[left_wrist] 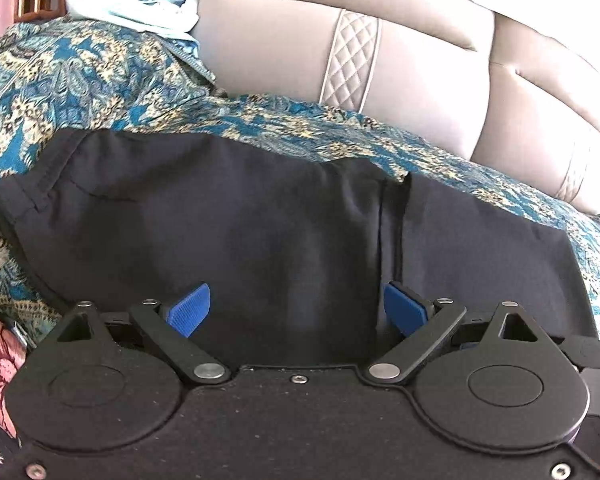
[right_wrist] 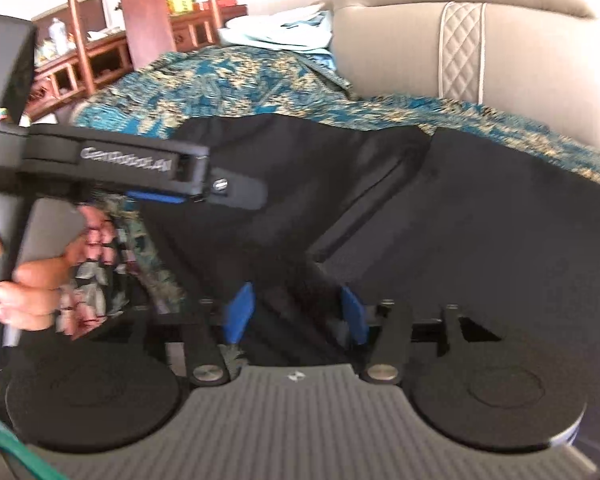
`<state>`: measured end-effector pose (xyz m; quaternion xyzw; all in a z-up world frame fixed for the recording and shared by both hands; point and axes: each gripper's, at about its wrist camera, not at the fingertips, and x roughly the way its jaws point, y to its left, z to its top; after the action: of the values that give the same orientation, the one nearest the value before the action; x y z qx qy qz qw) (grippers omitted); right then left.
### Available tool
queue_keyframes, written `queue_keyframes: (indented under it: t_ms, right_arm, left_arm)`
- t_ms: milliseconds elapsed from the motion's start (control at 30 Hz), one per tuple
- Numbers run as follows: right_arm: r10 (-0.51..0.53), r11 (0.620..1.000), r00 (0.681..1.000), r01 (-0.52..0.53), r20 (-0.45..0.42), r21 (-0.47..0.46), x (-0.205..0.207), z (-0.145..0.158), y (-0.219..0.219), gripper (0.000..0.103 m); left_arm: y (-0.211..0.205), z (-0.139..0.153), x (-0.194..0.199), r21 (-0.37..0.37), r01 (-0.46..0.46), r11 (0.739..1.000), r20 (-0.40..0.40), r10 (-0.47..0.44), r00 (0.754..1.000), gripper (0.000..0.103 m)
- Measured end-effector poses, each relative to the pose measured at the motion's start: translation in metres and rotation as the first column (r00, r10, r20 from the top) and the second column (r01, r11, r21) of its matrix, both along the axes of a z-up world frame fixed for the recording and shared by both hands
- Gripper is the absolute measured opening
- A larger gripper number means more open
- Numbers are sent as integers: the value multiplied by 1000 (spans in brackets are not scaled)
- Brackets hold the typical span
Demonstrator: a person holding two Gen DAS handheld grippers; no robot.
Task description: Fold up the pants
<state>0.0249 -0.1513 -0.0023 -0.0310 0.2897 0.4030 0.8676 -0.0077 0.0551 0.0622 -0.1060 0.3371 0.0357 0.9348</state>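
Pants: black pants (left_wrist: 228, 216) lay flat on the patterned bedspread (left_wrist: 80, 72), one layer already doubled over — a fold edge ran down the middle.
Left gripper: your left gripper (left_wrist: 296, 310) hovered low over the cloth, blue pads spread wide, gripping nothing.
Right gripper: your right gripper (right_wrist: 296, 314) stood parted over a fold corner; the blurred view suggested no cloth was pinched — likely just let go.
Surface: a soft bed, so creases may spring back.
Room: padded beige headboard (left_wrist: 380, 52) behind; wooden cabinet (right_wrist: 100, 56) beyond.
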Motion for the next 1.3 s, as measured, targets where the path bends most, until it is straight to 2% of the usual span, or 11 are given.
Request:
queue_keyframes:
  t_ms: [167, 267, 367, 467, 500, 600, 633, 700, 867, 1167, 1300]
  right_arm:
    - [-2, 999, 1000, 2, 6, 51, -6, 7, -21, 78]
    - [-78, 991, 997, 75, 23, 110, -9, 13, -44, 82]
    - [-228, 963, 972, 217, 58, 160, -11, 18, -73, 85]
    - [-429, 897, 898, 411, 97, 164, -11, 18, -99, 85]
    - [-504, 861, 856, 487, 114, 146, -10, 17, -106, 85]
    - [-631, 775, 761, 624, 148, 101, -6, 12, -118, 85]
    - [-655, 755, 741, 650, 148, 90, -5, 10, -122, 85]
    - [-679, 732, 719, 676, 145, 78, -4, 6, -127, 89]
    - [-688, 719, 703, 694, 179, 33, -3, -3, -124, 92]
    - [-669, 728, 716, 685, 198, -16, 3, -15, -112, 98]
    - [-657, 735, 726, 677, 202, -43, 6, -18, -108, 101]
  left_arm:
    - [-11, 8, 7, 4, 19, 1000, 28, -19, 999, 94]
    - [-21, 11, 10, 11, 34, 999, 45, -34, 998, 94]
    - [-36, 12, 13, 25, 56, 998, 58, -57, 997, 94]
    - [-55, 11, 15, 42, 81, 996, 74, -84, 994, 94]
    - [-62, 10, 15, 54, 90, 994, 80, -94, 992, 94]
    - [-83, 7, 17, 94, 126, 988, 87, -135, 987, 94]
    - [-91, 5, 16, 106, 139, 985, 87, -149, 985, 94]
    - [-102, 1, 16, 127, 159, 979, 85, -171, 982, 94]
    - [-119, -14, 14, 154, 182, 971, 68, -194, 979, 94]
    - [-116, -38, 12, 198, 152, 968, 32, -161, 986, 94]
    - [-109, -49, 12, 191, 143, 971, -2, -145, 989, 94]
